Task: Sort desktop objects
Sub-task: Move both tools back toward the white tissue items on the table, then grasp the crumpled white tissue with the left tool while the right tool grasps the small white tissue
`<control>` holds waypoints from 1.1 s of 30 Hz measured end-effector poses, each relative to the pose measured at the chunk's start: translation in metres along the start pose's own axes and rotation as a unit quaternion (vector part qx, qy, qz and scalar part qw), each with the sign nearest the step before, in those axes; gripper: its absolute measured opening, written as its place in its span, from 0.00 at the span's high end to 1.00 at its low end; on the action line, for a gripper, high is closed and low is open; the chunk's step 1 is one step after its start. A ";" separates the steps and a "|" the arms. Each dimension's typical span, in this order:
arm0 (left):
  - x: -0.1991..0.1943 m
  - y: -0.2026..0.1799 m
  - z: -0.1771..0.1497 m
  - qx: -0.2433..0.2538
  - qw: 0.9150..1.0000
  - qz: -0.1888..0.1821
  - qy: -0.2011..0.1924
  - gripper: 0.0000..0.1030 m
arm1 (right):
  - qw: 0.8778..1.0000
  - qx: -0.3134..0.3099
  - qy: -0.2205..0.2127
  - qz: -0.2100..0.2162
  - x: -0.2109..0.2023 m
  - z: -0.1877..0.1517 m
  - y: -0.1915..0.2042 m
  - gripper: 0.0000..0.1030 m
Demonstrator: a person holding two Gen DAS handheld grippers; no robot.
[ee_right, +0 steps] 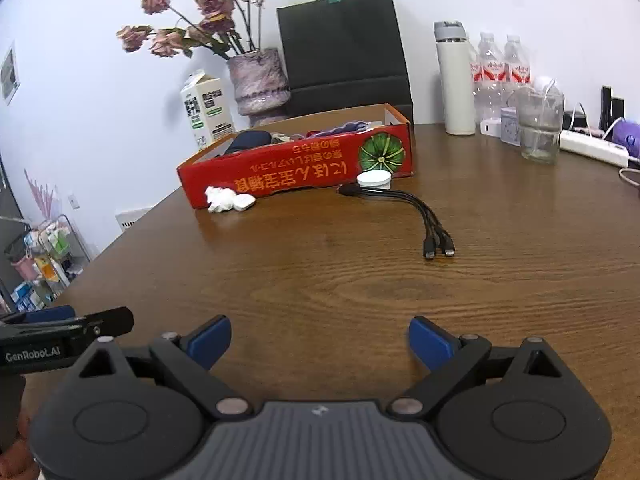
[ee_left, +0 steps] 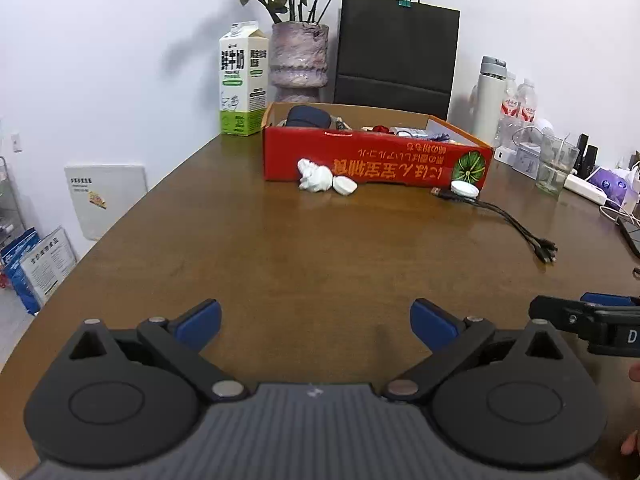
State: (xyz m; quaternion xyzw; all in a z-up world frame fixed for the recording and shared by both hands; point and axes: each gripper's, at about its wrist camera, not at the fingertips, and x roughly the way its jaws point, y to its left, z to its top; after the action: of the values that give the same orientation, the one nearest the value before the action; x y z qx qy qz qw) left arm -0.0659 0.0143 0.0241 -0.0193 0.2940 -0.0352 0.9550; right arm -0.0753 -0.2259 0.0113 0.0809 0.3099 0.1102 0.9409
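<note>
The left gripper [ee_left: 316,322] hovers low over the near part of the wooden table [ee_left: 320,248] with its blue-padded fingers [ee_left: 202,320] spread wide apart and nothing between them. The right gripper [ee_right: 320,338] sits just beside it, likewise gaping with empty blue pads [ee_right: 430,342]; each one's side shows at the edge of the other's view.

Take the red cardboard box [ee_left: 372,158] as the landmark, lying across the far middle of the table with upside-down orange lettering and a green pumpkin picture on its near wall. Inside it are a dark navy pouch [ee_left: 308,117] at its left end and mixed small items toward its right, too jumbled to name. Touching the box's near wall toward its left end lie a crumpled white tissue [ee_left: 314,175] and, just beside that, a small white case [ee_left: 345,185]. At the box's near right corner a round white disc [ee_left: 464,190] rests on the table, with the USB end of a black multi-head charging cable [ee_right: 416,212] beside it; the cable runs away from the box toward the grippers and ends in three plugs.

Behind the box stand a milk carton [ee_left: 243,80] at its left, a mottled purple vase [ee_left: 299,60] of dried roses, and a black paper bag [ee_left: 396,48]. To the box's right stand a white thermos [ee_right: 454,80], water bottles [ee_right: 500,72] and a clear glass [ee_right: 540,128].
</note>
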 end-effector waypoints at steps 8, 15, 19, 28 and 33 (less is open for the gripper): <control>0.066 -0.002 0.075 0.033 0.999 -0.029 -0.023 0.01 | 0.999 -0.021 -0.005 -0.035 0.040 0.049 -0.013 0.09; 0.144 0.008 0.121 0.049 0.998 -0.043 0.006 0.09 | 0.998 -0.068 -0.017 0.003 0.080 0.092 0.003 0.14; 0.176 0.019 0.131 0.027 0.998 -0.049 0.031 0.31 | 0.994 -0.106 0.008 0.030 0.116 0.101 0.023 0.23; 0.196 0.048 0.126 -0.053 0.991 -0.113 0.053 0.77 | 0.984 -0.154 0.067 0.061 0.193 0.108 0.069 0.37; 0.196 0.055 0.126 -0.076 0.989 -0.115 0.053 0.82 | 0.984 -0.158 0.059 0.064 0.212 0.117 0.085 0.45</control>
State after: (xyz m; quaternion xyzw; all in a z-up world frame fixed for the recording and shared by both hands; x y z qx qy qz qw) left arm 0.1698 0.0555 0.0154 -0.1234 0.3414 -0.1235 0.9236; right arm 0.1473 -0.0990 0.0030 -0.0559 0.3379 0.2227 0.9128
